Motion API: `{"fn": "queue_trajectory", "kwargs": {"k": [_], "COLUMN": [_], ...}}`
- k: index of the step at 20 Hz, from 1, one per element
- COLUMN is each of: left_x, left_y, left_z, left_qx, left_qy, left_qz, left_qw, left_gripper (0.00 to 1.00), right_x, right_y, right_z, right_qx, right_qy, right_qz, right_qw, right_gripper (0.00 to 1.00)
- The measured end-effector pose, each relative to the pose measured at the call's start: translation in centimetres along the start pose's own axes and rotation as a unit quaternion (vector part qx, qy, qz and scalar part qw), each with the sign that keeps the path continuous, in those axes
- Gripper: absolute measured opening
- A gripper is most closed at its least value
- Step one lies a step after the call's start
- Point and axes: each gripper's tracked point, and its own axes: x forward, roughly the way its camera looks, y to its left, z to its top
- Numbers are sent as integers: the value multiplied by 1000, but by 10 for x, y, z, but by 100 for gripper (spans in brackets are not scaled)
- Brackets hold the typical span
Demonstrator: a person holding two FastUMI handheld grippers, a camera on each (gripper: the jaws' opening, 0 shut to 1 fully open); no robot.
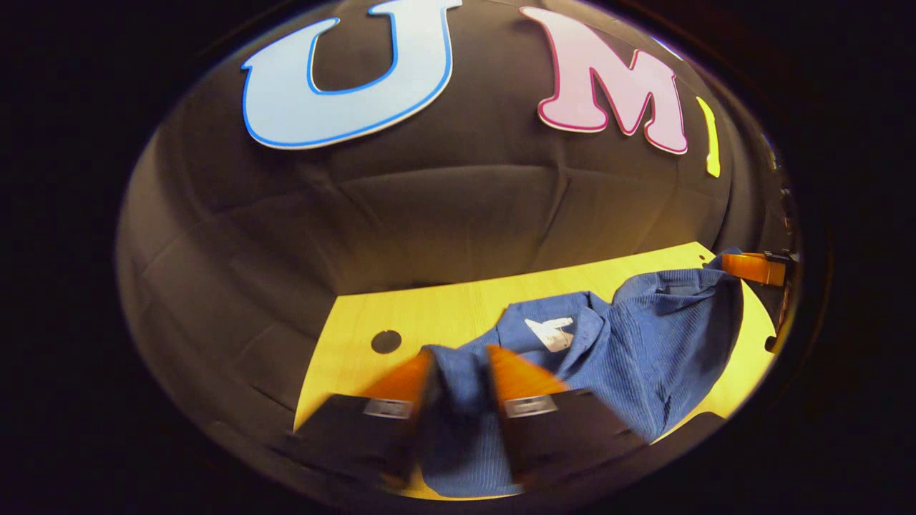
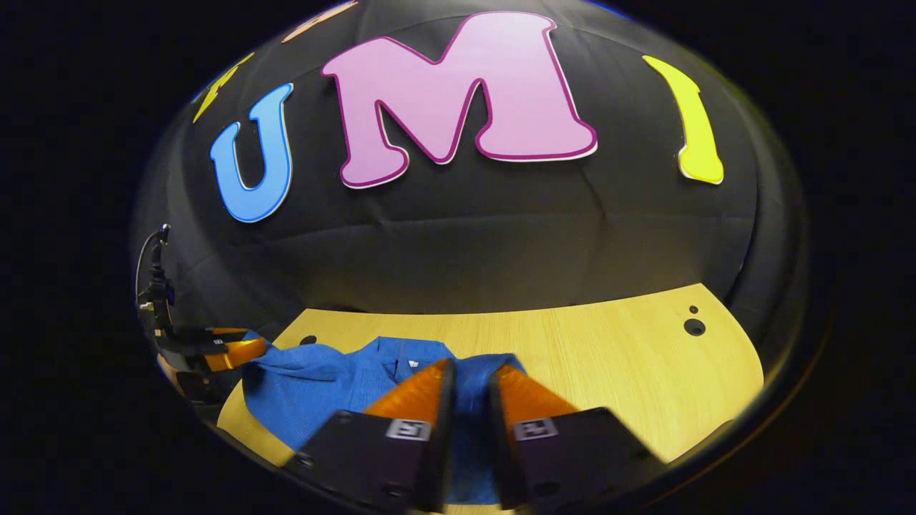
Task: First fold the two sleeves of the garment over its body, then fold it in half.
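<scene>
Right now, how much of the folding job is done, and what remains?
In hand: both tools grip the blue garment. The left tool pinches fabric between its fingers, and the right tool does likewise, lifting the cloth off the wooden table. Done: I cannot tell whether the sleeves are folded; the garment lies bunched, its white neck label exposed. Left: at least laying the fold down flat.

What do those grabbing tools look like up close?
Each of the tongs has two orange wedge-shaped fingers on black blocky bases, and each base carries a small white square tag with a black pattern. That goes for the left tongs and the right tongs. In the right gripper view, the left tongs also carry a thin black cable.
</scene>
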Motion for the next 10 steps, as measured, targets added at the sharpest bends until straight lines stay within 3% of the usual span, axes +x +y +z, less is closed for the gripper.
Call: {"fn": "queue_trajectory", "kwargs": {"k": [1,3,8,10], "left_x": [-13,-31,-94,-123], "left_y": [-2,-10,-5,-7], "left_z": [11,27,39,39], "left_qx": [-7,-28,-50,-64], "left_qy": [-20,-59,-112,-135], "left_qz": [2,-14,1,8], "left_qw": [1000,998,992,989], "left_gripper": [78,84,81,84], "right_x": [-6,-20,-73,-101], "right_y": [0,-1,10,17], "right_z": [2,16,38,45], "right_qx": [-9,-34,-34,-36], "right_qy": [-5,-33,-86,-112], "right_qz": [-1,-7,5,13], "right_qw": [1000,999,996,993], "right_gripper": [53,98,98,98]}}
